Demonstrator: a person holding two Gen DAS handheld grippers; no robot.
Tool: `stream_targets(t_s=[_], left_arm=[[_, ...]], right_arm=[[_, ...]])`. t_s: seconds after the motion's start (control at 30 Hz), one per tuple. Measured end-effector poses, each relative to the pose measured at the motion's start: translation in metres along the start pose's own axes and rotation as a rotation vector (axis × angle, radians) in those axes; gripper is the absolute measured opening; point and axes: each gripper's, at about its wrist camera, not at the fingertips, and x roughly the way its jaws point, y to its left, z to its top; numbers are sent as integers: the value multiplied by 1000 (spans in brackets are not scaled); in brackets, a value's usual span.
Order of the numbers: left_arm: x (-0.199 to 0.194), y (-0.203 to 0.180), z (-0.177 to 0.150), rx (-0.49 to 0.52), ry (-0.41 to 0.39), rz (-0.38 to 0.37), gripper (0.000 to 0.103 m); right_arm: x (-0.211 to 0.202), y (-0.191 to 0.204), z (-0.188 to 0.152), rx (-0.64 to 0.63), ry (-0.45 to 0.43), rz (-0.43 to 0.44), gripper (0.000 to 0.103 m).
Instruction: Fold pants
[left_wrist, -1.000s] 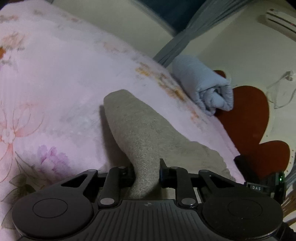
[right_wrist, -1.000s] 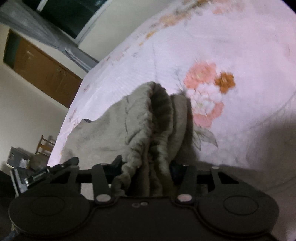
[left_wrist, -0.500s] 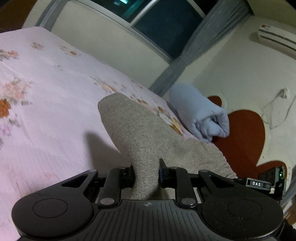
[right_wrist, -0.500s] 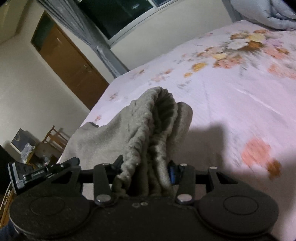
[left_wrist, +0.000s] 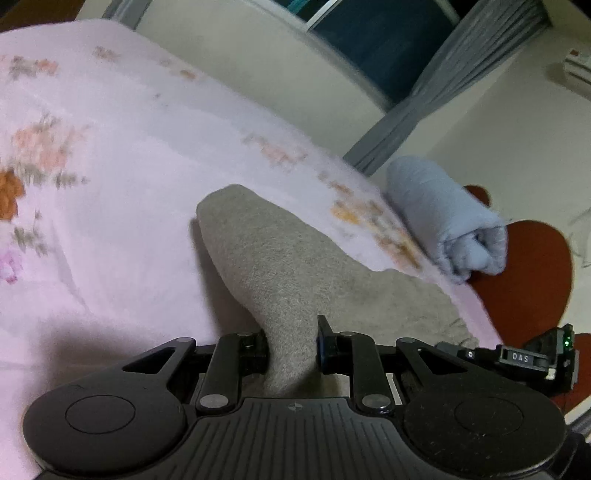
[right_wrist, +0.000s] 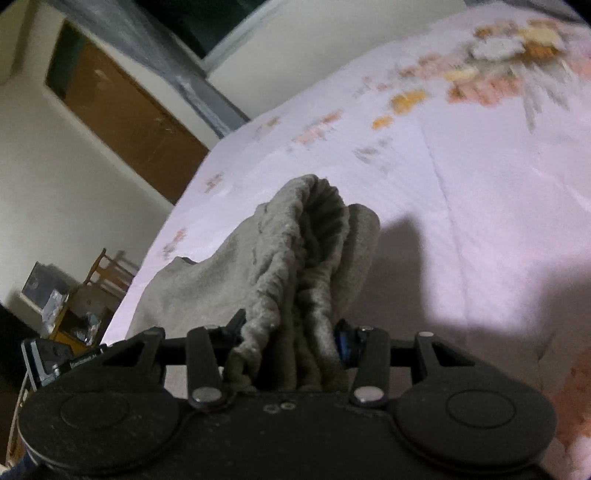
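Grey fleece is bunching between the jaws of my left hand-held gripper (left_wrist: 291, 345), which I am clamping narrow on a smooth end of the pants (left_wrist: 280, 273) at the bottom centre of the left wrist view. My right hand-held gripper (right_wrist: 291, 343) is pinching a thicker wad, the gathered elastic waistband (right_wrist: 295, 266), so its jaws are standing a little wider around the cloth. From each grip the fabric is running forward and up the frame, then sagging sideways toward the other hand, so the long axis of the pants is lying across me, slung between both hands. Below it the pink flowered bed (left_wrist: 110, 192) is spreading out, with bare sheet ahead of both hand-held grippers. A rolled blue blanket (left_wrist: 447, 218) is sitting at the right of the left wrist view, beside the bed's edge. I judge the coming move depends on keeping both ends level while laying the span down.
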Motion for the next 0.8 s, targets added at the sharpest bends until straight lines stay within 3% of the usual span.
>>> stream_targets(t_s=[0.1, 0.2, 0.23, 0.3, 0.37, 0.47, 0.6, 0.67, 0.73, 0.8], left_arm=[[17, 21, -15, -54, 19, -3, 37], [20, 28, -24, -76, -1, -21, 45], [18, 27, -23, -78, 0, -17, 53], [6, 22, -21, -56, -2, 34, 68], [-16, 14, -19, 7, -30, 150, 85], [-54, -9, -16, 117, -117, 285, 88], [-75, -55, -32, 225, -162, 367, 92], [-75, -75, -49, 295, -145, 446, 92], [-67, -82, -67, 345, -111, 477, 92], [-44, -81, -79, 379, -2, 548, 92]], right_arm=[[15, -24, -13, 47, 16, -12, 38], [15, -35, -21, 100, -3, 17, 42], [13, -36, -22, 109, -7, 25, 48], [0, -34, -22, 93, -23, 5, 54], [-23, -28, -23, 58, -60, -38, 57], [-59, -5, -24, -52, -142, -102, 53], [-67, 48, -31, -227, -160, -100, 47], [-56, 70, -37, -264, -121, -96, 38], [-44, 80, -47, -291, -81, -117, 34], [-27, 73, -55, -287, -12, -231, 35]])
